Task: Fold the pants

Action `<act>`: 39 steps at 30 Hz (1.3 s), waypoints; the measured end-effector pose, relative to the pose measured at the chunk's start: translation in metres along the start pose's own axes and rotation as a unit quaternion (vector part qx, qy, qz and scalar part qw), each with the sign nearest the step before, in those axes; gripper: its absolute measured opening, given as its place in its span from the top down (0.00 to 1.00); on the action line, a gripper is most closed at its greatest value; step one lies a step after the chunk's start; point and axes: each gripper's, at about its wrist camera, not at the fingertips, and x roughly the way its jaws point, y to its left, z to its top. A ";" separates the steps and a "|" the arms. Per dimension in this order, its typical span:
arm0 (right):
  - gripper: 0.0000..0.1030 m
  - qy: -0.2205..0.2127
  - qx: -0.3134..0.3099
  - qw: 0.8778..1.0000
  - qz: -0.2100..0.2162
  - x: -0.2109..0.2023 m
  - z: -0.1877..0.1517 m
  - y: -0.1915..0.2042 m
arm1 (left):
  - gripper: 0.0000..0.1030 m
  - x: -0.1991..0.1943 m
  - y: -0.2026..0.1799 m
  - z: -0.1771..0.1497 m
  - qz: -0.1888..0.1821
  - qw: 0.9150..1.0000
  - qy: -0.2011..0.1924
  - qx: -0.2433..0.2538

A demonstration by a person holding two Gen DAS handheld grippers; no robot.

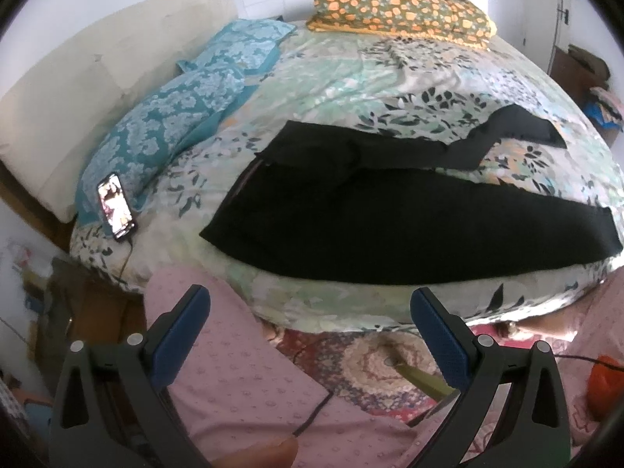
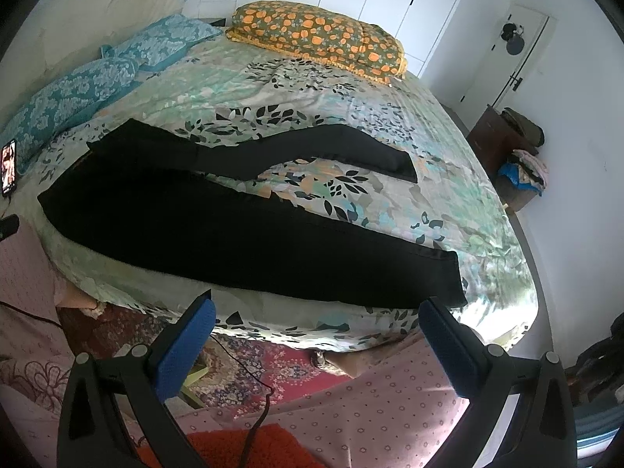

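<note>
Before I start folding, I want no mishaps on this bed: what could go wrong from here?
1. The near leg of the black pants lies along the bed edge; a tug may slide it off.
2. The far leg is bent, so the legs may not line up.
3. The phone sits near the waistband; dragged cloth might knock it.

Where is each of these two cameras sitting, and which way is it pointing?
Left wrist: rides on the left tool, held off the bed's near edge, looking across at the black pants' waist end; pink-clothed legs and a fingertip show below.
Right wrist: rides on the right tool, facing the leg-cuff end; pink clothing shows.
Both share pants, phone, orange pillow.
</note>
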 end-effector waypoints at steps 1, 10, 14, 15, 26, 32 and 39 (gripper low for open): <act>0.00 -0.001 -0.002 1.000 0.000 0.000 0.000 0.000 | 0.00 0.000 0.001 0.000 -0.001 1.000 0.000 -0.003; 0.00 -0.003 -0.004 1.000 0.010 0.001 -0.002 0.002 | 0.00 -0.001 0.003 0.000 -0.007 1.000 0.004 0.002; 0.00 -0.002 -0.005 1.000 0.012 0.002 -0.002 0.000 | 0.00 -0.001 0.003 0.000 -0.007 1.000 0.003 0.001; 0.00 -0.004 -0.008 1.000 0.012 0.002 -0.001 0.000 | 0.00 -0.001 0.002 0.000 -0.004 1.000 0.004 0.001; 0.00 -0.004 0.006 1.000 0.008 0.002 -0.005 -0.005 | 0.00 0.001 -0.010 0.004 -0.014 0.999 0.007 0.028; 0.00 -0.001 0.026 1.000 0.004 0.000 -0.012 -0.018 | 0.00 -0.002 -0.027 0.008 -0.032 0.998 0.001 0.057; 0.00 -0.001 0.050 0.999 -0.001 -0.003 -0.018 -0.033 | 0.00 -0.009 -0.052 0.011 -0.051 0.994 -0.008 0.100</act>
